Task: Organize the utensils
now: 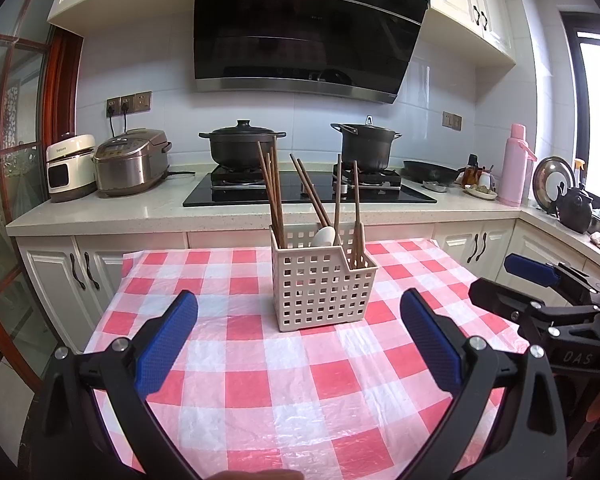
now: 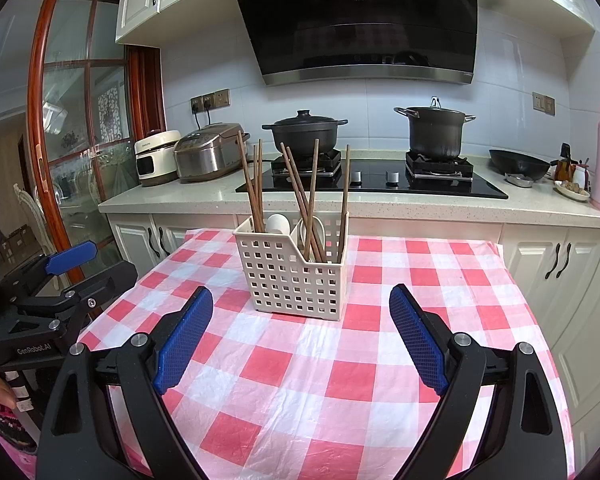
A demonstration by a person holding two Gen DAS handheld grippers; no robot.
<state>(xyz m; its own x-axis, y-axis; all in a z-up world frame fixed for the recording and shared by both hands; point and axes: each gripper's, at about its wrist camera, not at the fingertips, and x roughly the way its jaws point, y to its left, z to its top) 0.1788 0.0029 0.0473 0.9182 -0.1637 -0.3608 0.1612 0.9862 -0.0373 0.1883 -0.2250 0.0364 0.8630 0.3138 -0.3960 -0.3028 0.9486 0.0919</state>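
Left gripper (image 1: 299, 326) and right gripper (image 2: 301, 320) level above tablecloth (image 2: 340, 360), facing utensil basket (image 2: 296, 272); both spread wide, empty.

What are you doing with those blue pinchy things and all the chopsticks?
A person holds a gripper in each hand. The left gripper and the right gripper are both open and empty, above the checked tablecloth. In front of them stands a perforated basket with brown chopsticks and white spoons in it. No utensils lie on the cloth in view.
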